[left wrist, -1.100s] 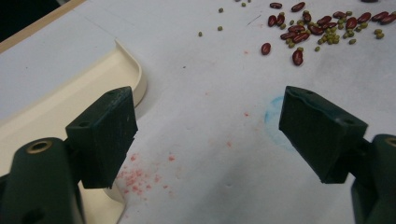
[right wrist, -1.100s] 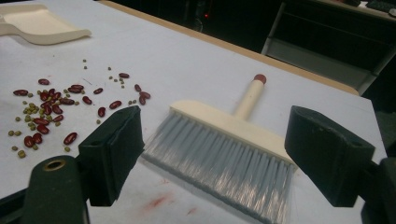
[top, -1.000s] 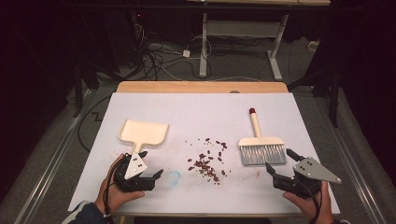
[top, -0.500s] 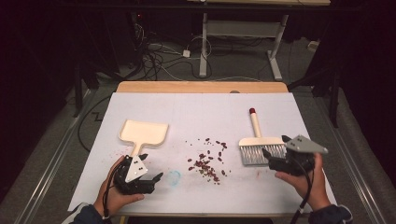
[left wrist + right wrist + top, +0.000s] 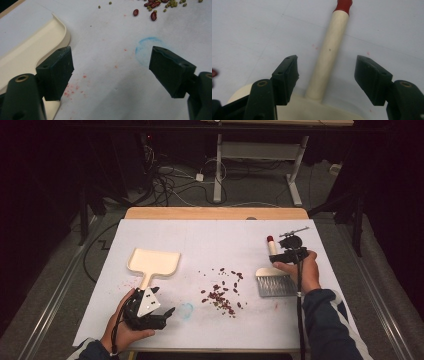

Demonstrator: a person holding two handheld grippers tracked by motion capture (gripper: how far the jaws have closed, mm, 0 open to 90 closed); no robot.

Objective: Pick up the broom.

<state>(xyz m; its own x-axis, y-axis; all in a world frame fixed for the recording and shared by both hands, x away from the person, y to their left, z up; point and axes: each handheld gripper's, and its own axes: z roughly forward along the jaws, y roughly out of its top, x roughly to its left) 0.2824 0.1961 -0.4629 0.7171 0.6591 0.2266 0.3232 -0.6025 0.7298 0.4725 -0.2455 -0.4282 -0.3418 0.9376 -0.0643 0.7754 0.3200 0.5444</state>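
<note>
Right gripper view: the brush handle [image 5: 329, 50] is seen running lengthwise between the spread, empty jaws of the right gripper [image 5: 325, 75], not yet clasped.

The room was dark around a lit table [image 5: 220, 227] covered in white paper, its wooden edge [image 5: 215, 213] showing at the far side. Beyond it, on a grey floor [image 5: 250, 190], lay a tangle of cables [image 5: 165, 180] and stood the white legs of another desk [image 5: 260, 155].
</note>
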